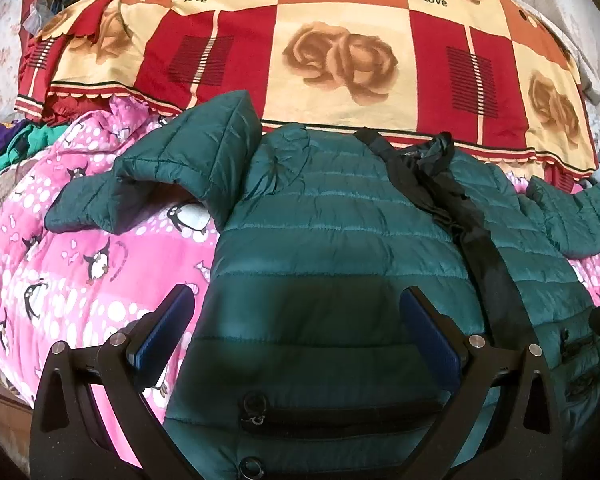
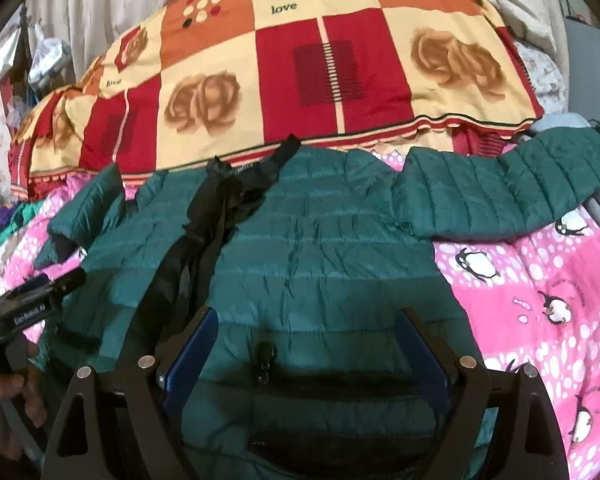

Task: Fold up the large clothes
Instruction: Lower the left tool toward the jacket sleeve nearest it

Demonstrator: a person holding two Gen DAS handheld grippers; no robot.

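Left hand-held gripper (image 1: pixel 296 312): fingers spread wide, blue pads (image 1: pixel 168 332) facing in, nothing between them. It hovers over the near-left hem area of the green puffer jacket (image 1: pixel 332 216); contact with the fabric can't be confirmed. A zipped pocket (image 1: pixel 340 416) with a ring pull sits just below the gap.

Right hand-held gripper (image 2: pixel 304 336): same state, fingers apart, nothing clamped. It's over the near-right part of the jacket, with a dark zipper pull (image 2: pixel 265 354) between the fingers and a pocket opening nearer the camera.

In the right wrist view the left unit shows at the far left edge, marked "GenRobot AI", with a hand (image 2: pixel 0 408) wrapped on its grip.

The jacket lies front up on the bed, hem near, collar far. The front is open; the black lining (image 1: pixel 452 208) runs as a strip from the collar down toward the hem. The left sleeve (image 1: pixel 160 176) is bent and bunched, its cuff on the pink cover. The right sleeve (image 2: pixel 516 184) lies out straight to the right, cuff toward the far right.

Under the jacket: a pink penguin-print quilt (image 1: pixel 72 264). Beyond the collar: a red, orange and cream blanket (image 1: pixel 340 52) with rose prints and "love" text, its scalloped edge just behind the collar.
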